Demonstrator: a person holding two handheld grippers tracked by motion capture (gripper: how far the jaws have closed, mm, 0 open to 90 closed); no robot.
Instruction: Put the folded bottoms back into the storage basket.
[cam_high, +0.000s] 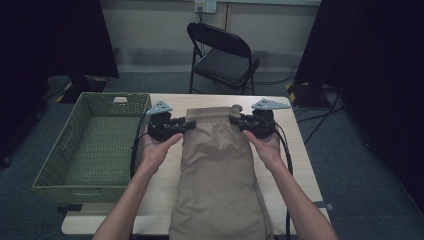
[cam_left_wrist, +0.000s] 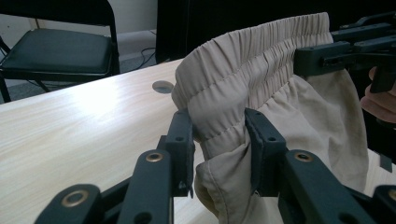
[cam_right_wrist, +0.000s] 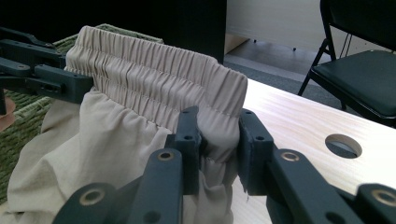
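Lifting step: left gripper (cam_left_wrist: 219, 144) and right gripper (cam_right_wrist: 219, 147) each clamped on one end of the trousers' (cam_high: 217, 170) waistband, legs trailing over the table (cam_high: 295, 150). Next, probably: carry across to basket (cam_high: 60, 150), keeping both grips level.

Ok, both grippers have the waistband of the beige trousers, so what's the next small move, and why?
Probably lift a little higher and carry the trousers left toward the green basket. The left gripper and right gripper each pinch a waistband end, but the legs lie on the table and hang over its near edge.
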